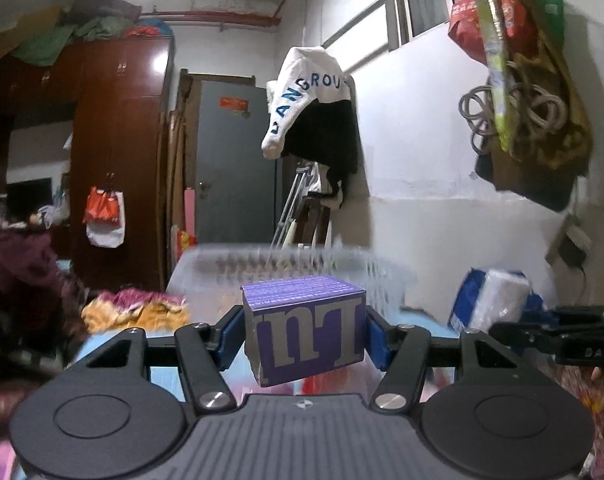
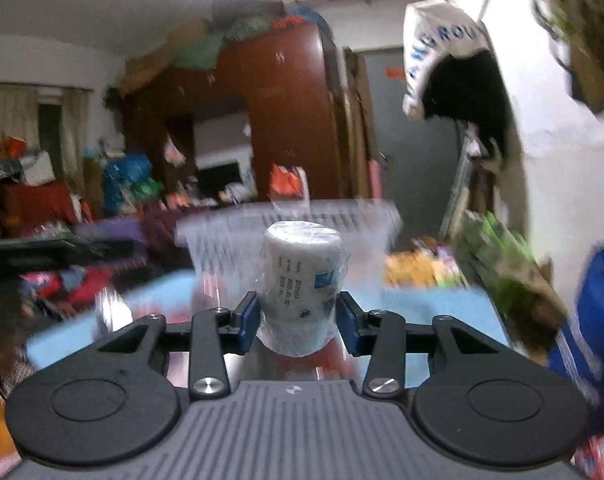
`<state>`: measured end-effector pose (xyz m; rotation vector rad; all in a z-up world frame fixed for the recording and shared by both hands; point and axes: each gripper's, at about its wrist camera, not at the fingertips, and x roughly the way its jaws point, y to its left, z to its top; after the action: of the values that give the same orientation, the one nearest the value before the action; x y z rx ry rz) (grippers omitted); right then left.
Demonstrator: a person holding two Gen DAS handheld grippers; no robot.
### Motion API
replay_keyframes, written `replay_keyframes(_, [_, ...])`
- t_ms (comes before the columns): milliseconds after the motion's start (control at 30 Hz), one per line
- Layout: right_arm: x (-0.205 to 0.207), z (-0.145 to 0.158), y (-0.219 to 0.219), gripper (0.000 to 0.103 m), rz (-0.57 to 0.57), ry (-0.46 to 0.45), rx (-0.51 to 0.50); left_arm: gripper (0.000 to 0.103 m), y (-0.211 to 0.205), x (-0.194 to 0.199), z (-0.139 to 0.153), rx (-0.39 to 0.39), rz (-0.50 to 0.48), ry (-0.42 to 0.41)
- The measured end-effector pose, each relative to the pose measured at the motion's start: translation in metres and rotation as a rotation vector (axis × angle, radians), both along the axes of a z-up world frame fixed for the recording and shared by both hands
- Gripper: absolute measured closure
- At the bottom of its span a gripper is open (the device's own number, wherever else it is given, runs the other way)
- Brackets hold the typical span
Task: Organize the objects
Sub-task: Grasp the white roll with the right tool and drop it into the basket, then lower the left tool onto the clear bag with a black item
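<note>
My left gripper (image 1: 303, 334) is shut on a small purple box (image 1: 305, 328) with large grey letters, held in the air above the blue surface (image 1: 421, 322). My right gripper (image 2: 298, 320) is shut on a white wrapped roll (image 2: 302, 284) in clear plastic. A white slatted plastic basket (image 1: 294, 264) stands just beyond the box. It also shows in the right wrist view (image 2: 302, 220), blurred, behind the roll. The right gripper's black body (image 1: 573, 336) shows at the right edge of the left wrist view.
A blue and white packet (image 1: 489, 300) lies to the right by the white wall. Yellow and pink cloth (image 1: 134, 308) lies left of the basket. A dark wardrobe (image 1: 114, 160) and a grey door (image 1: 234, 168) stand behind. Bags hang on the wall (image 1: 529, 80).
</note>
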<state>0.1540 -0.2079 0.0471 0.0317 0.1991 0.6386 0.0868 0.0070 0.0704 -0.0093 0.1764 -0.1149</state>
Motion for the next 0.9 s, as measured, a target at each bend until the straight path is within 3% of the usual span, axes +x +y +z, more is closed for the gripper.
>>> replay_keyframes(133, [0.077, 0.046, 0.045, 0.058, -0.066, -0.005, -0.078, 0.039, 0.005, 0.09, 0.035, 0.002, 0.053, 0.091])
replay_keyframes(267, [0.139, 0.05, 0.069, 0.058, -0.068, 0.074, -0.089, 0.038, 0.028, 0.157, 0.029, -0.073, 0.096, 0.236])
replay_keyframes(333, [0.148, 0.044, 0.078, 0.055, -0.085, 0.073, -0.134, 0.029, 0.035, 0.174, 0.022, -0.086, 0.105, 0.267])
replay_keyframes(367, [0.147, 0.042, 0.081, 0.046, -0.098, 0.076, -0.152, 0.017, 0.037, 0.176, 0.018, -0.086, 0.112, 0.281])
replay_keyframes(400, [0.143, 0.041, 0.08, 0.037, -0.101, 0.075, -0.156, 0.013, 0.041, 0.172, 0.015, -0.089, 0.116, 0.278])
replay_keyframes(433, [0.134, 0.041, 0.076, 0.015, -0.094, 0.064, -0.145, 0.013, 0.042, 0.165, 0.015, -0.088, 0.115, 0.264])
replay_keyframes(467, [0.119, 0.041, 0.07, 0.0, -0.085, 0.034, -0.122, 0.013, 0.044, 0.154, 0.016, -0.086, 0.111, 0.245])
replay_keyframes(600, [0.052, 0.027, 0.037, 0.0, -0.06, -0.026, -0.066, 0.01, 0.05, 0.077, 0.015, -0.043, 0.103, 0.141])
replay_keyframes(767, [-0.032, -0.028, 0.005, 0.0, -0.044, -0.09, -0.006, 0.01, 0.056, -0.018, -0.02, -0.024, 0.094, 0.072])
replay_keyframes(900, [-0.054, -0.061, 0.007, 0.0, 0.006, -0.042, 0.061, 0.01, 0.054, -0.054, -0.046, -0.025, 0.104, 0.044])
